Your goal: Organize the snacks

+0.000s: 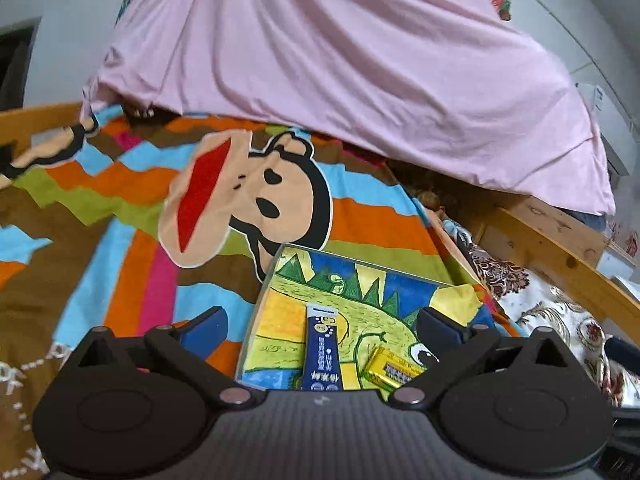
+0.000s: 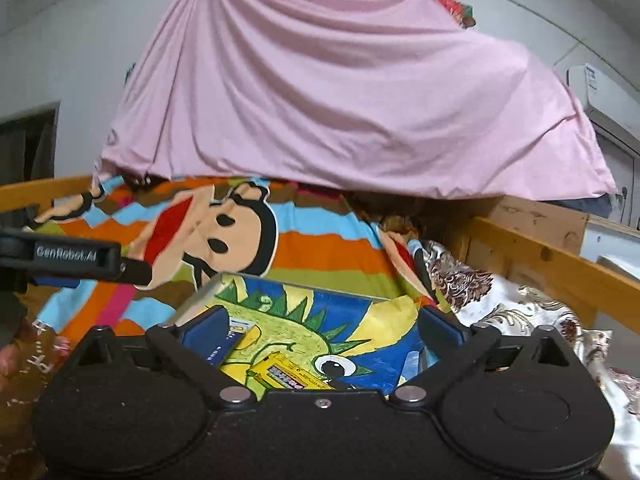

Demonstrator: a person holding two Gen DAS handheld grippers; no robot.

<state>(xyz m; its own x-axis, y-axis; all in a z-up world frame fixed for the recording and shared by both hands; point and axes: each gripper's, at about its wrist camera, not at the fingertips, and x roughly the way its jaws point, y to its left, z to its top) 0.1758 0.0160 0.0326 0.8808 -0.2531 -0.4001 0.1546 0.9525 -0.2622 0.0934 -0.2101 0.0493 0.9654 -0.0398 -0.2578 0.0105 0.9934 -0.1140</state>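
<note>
Two snacks in tray: a blue stick packet (image 1: pixel 322 354) and a yellow packet (image 1: pixel 390 368) are lying side by side, nearly touching, on the dinosaur-print floor of a shallow tray (image 1: pixel 264 292) resting on the bed.
Left gripper (image 1: pixel 322 326): jaws are standing wide apart with nothing between them, hovering just above the near end of the blue packet.
Right gripper (image 2: pixel 324 326): jaws are likewise spread and empty, sitting over the yellow packet; its left finger is covering part of the blue one.
Risk, near: both grippers are crowding the same small tray, so fingers are likely to collide if both descend together.
Risk, packets: both are lying flat and look slick; a closing finger is probably going to push one into the other instead of pinching it.
Risk, tray: it is sitting on a soft striped cartoon blanket (image 1: pixel 120 208), so downward pressure is liable to tip it.
Edges: the tray's left wall is rising just beside the blue packet, limiting finger entry there.
Open room, left and far: blanket is lying flat beyond the tray.
Right: a wooden bed rail (image 1: pixel 560 256) is bounding travel.
Far: a pink sheet (image 1: pixel 340 72) is hanging low over the far end, capping reach.
</note>
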